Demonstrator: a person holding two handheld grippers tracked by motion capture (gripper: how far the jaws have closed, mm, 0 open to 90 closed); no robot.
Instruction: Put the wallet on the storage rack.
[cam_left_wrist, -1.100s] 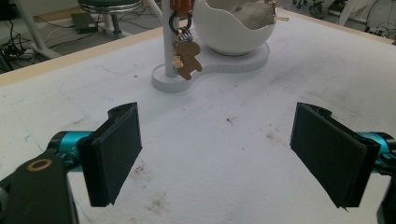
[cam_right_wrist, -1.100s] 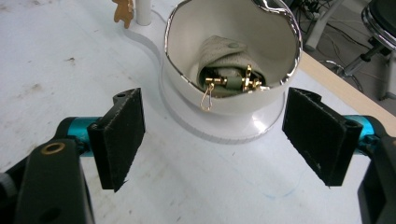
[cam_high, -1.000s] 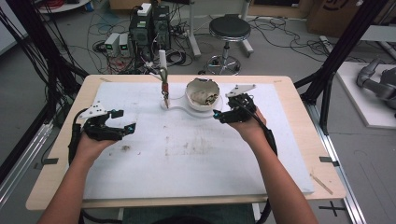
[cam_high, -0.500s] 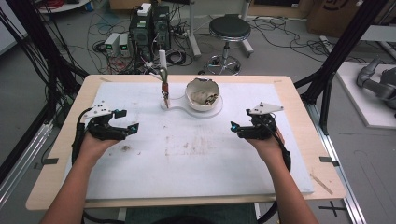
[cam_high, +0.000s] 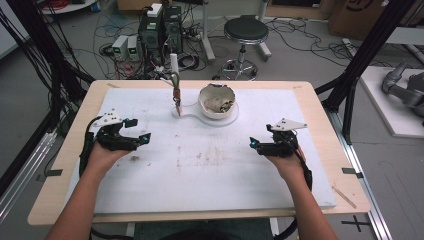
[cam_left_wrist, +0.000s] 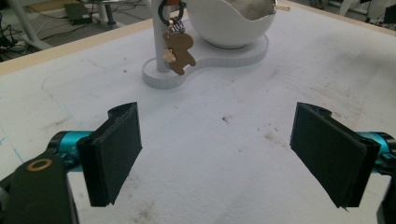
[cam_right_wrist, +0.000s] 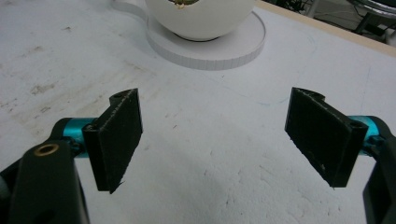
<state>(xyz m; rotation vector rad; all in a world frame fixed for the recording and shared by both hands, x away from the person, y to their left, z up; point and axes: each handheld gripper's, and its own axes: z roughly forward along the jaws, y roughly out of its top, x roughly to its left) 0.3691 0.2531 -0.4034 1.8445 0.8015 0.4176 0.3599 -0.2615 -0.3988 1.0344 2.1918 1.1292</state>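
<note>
On the white stand (cam_high: 210, 119) a light keychain (cam_left_wrist: 180, 52) dangles, best pinched at its ring; both hand-held grippers, left (cam_high: 141, 139) and right (cam_high: 255, 145), gape empty.

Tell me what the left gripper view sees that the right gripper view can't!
Left gripper view: a brown keyring charm hanging on a white post.

Right gripper view: the round end of the white stand, right under the bowl.

Both: the white bowl on that stand, the scuffed white mat, and two black jaws standing wide apart with nothing between them.

No readable text, label or number anywhere
</note>
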